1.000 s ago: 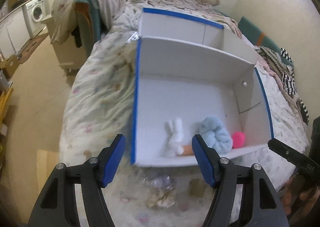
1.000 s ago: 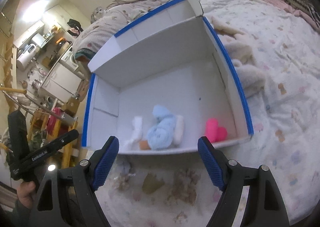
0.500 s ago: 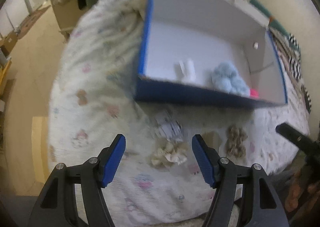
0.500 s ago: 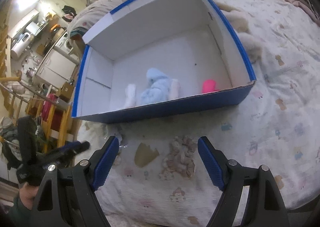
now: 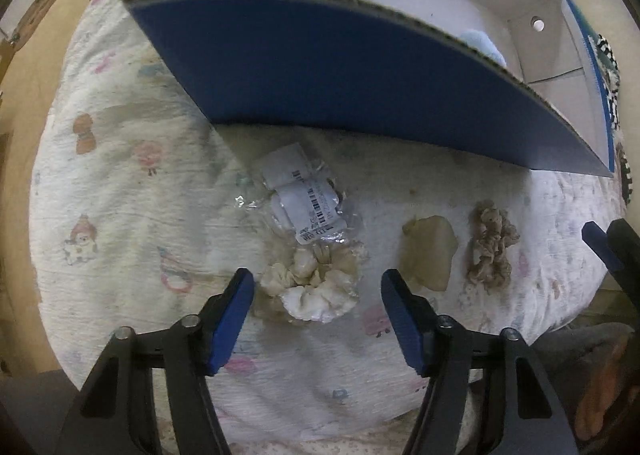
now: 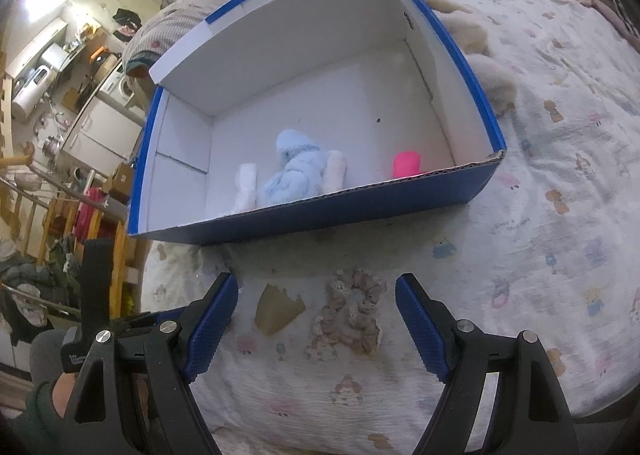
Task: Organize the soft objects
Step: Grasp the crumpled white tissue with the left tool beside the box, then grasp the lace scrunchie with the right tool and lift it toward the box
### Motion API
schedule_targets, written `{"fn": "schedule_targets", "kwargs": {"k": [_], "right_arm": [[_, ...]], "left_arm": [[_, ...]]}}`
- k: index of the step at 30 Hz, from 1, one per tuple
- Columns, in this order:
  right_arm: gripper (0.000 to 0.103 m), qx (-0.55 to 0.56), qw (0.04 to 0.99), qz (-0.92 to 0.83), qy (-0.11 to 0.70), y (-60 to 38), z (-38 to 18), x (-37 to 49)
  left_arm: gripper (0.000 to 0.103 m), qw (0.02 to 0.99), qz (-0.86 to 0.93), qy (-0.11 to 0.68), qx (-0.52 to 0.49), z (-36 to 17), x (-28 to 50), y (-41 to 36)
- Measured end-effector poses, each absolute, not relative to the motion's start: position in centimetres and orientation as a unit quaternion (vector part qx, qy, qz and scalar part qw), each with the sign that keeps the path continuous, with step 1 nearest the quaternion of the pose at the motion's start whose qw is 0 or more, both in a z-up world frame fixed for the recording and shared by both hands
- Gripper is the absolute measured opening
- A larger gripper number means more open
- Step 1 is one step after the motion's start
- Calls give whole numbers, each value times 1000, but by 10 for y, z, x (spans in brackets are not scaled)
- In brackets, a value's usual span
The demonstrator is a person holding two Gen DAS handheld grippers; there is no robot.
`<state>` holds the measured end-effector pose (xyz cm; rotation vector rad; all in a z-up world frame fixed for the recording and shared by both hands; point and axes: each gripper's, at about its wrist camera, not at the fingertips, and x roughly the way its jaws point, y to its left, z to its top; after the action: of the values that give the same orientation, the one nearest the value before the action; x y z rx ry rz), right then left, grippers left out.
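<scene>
A blue-and-white cardboard box (image 6: 328,211) stands on the bed and holds a light blue fluffy item (image 6: 296,175), two white rolls (image 6: 246,189) and a pink item (image 6: 406,165). My left gripper (image 5: 318,299) is open, low over a cream scrunchie (image 5: 312,283) beside a clear packet with a barcode label (image 5: 306,197). My right gripper (image 6: 316,329) is open above a beige-brown scrunchie (image 6: 352,311) and a tan cloth scrap (image 6: 276,309). Both also show in the left wrist view, the scrunchie (image 5: 490,251) and the scrap (image 5: 430,255).
The bed has a pale printed cover (image 6: 560,215) that drops off at its near edge. A fluffy cream item (image 6: 492,75) lies right of the box. Kitchen units and a wooden rack (image 6: 48,207) stand off to the left.
Both grippers have pulled back from over the box and dropped toward the bed in front of it. The left one now sits close over the cream scrunchie. Both stay open.
</scene>
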<state>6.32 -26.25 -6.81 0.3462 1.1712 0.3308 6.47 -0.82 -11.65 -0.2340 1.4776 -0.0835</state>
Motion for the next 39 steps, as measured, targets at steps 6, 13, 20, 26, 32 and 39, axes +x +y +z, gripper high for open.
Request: {"fn": "schedule_targets", "kwargs": {"k": [6, 13, 20, 26, 32, 39], "right_arm": [[86, 164, 805, 153, 550, -264, -70, 64], [86, 168, 801, 148, 556, -265, -74, 65], [86, 181, 774, 139, 591, -262, -94, 72], [86, 122, 757, 118, 631, -242, -122, 81], [86, 94, 740, 116, 656, -226, -143, 87], [81, 55, 737, 124, 663, -202, -150, 87]], "left_arm": [[17, 721, -39, 686, -94, -125, 65, -15], [14, 747, -55, 655, -95, -94, 49, 0], [14, 799, -18, 588, -121, -51, 41, 39], [14, 807, 4, 578, -119, -46, 48, 44], [14, 807, -9, 582, -104, -50, 45, 35], [14, 806, -14, 584, -97, -53, 46, 29]]}}
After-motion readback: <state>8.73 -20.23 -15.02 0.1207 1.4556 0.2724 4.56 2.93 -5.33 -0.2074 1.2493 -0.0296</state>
